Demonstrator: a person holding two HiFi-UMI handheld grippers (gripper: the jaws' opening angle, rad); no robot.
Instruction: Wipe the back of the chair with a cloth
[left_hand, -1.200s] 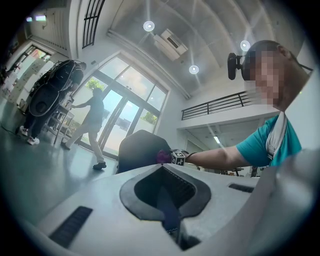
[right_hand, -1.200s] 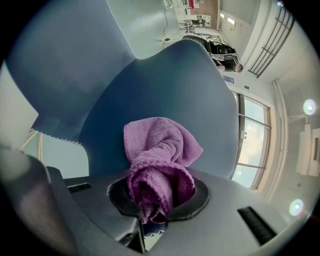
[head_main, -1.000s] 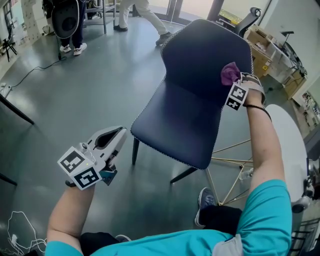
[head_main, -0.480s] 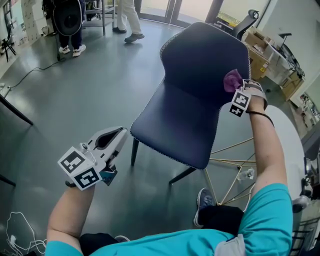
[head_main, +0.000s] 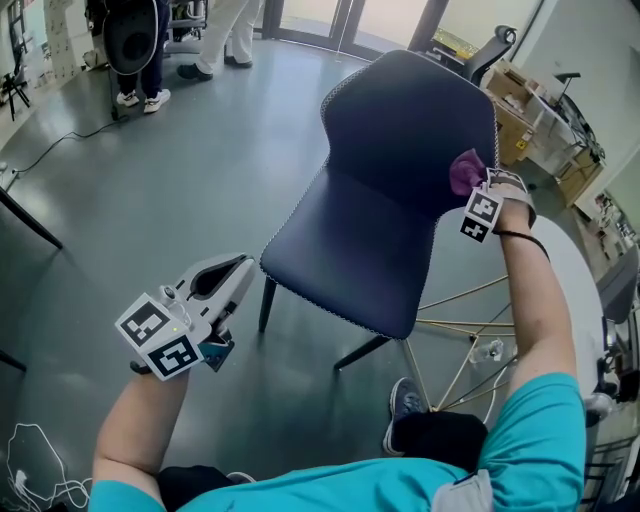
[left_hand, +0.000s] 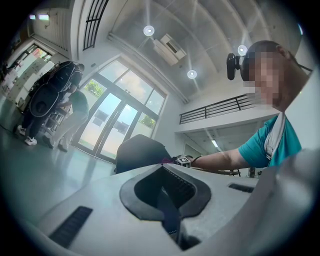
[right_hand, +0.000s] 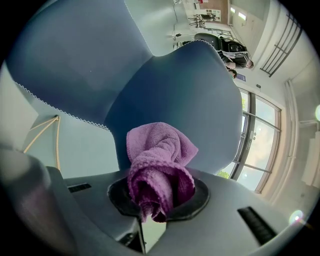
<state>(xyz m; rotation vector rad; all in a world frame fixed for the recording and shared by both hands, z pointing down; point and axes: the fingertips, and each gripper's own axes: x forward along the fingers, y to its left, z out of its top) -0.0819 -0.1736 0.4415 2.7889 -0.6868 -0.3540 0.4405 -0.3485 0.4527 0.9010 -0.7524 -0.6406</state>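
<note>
A dark blue chair (head_main: 390, 190) stands on the grey floor, its backrest (head_main: 410, 120) facing me. My right gripper (head_main: 472, 185) is shut on a bunched purple cloth (head_main: 464, 170) and holds it against the right edge of the backrest. In the right gripper view the purple cloth (right_hand: 159, 165) fills the jaws, with the chair backrest (right_hand: 185, 100) right behind it. My left gripper (head_main: 235, 272) hangs low at the left, away from the chair, shut and empty. In the left gripper view the chair (left_hand: 140, 152) shows in the distance.
People stand at the far left near a black round object (head_main: 135, 35). Cardboard boxes (head_main: 520, 95) and an office chair (head_main: 495, 45) sit behind the chair. A white round table (head_main: 575, 290) and thin gold wire legs (head_main: 470, 340) lie to the right. A cable (head_main: 60, 145) runs over the floor.
My right gripper with the cloth has slid down and to the right along the backrest's edge. The left gripper has stayed put. People in the background have walked leftwards.
</note>
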